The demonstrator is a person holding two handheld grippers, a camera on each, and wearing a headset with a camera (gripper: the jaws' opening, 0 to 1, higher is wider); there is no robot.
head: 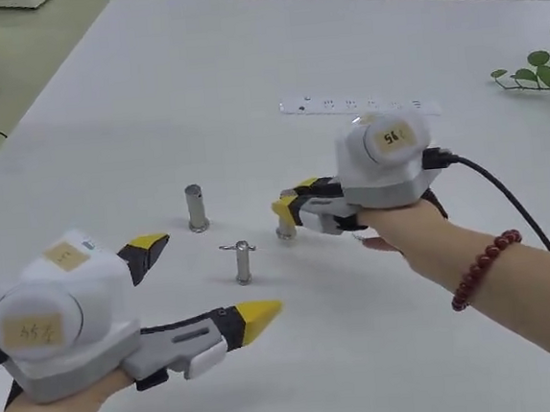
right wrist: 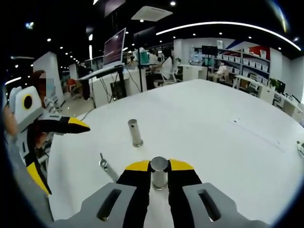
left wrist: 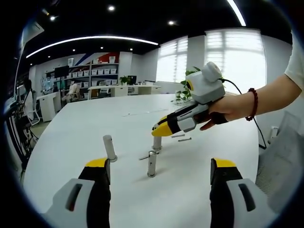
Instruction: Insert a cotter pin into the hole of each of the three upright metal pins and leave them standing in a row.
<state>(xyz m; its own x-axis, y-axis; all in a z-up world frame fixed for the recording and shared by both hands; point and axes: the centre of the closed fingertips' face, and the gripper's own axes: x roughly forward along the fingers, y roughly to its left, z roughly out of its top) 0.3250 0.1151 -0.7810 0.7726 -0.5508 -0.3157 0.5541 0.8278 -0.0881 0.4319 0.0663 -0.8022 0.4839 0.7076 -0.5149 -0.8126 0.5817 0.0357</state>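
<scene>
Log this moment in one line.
right tool: shut on gripped pin | left tool: open, hovering | middle pin: cotter pin inserted | bare pin: upright

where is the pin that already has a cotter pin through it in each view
head view: cottered pin just left of centre, lower right of the bare pin
left gripper view: cottered pin near centre, right of the bare pin
right gripper view: cottered pin lower left, left of the third pin between the jaws
shared landmark: the bare pin, standing apart from it
</scene>
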